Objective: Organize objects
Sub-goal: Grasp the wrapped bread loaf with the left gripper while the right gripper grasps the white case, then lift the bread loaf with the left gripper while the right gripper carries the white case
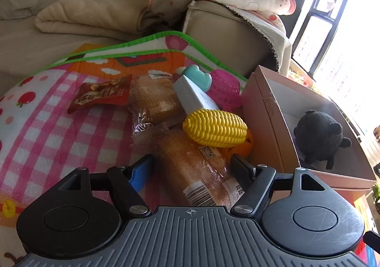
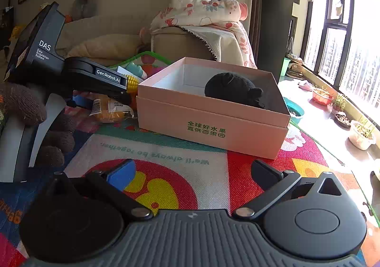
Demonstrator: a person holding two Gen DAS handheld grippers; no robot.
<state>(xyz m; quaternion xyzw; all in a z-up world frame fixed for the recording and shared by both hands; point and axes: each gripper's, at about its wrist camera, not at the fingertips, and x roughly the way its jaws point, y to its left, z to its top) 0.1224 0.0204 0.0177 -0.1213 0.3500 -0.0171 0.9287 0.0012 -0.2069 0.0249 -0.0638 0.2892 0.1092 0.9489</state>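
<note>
My left gripper is open, its fingers on either side of a wrapped bread pack lying on the play mat. It is not closed on the pack. A yellow toy corn, a white-and-teal tube, a second bread pack, a red snack packet and a pink ball lie just beyond. The pink box stands to the right and holds a black plush toy. My right gripper is open and empty above the mat, in front of the box.
A beige sofa with folded blankets stands behind the mat. The floral cloth drapes over its arm. Potted plants line the sunny window sill at the right. The left gripper's body shows at the left of the right wrist view.
</note>
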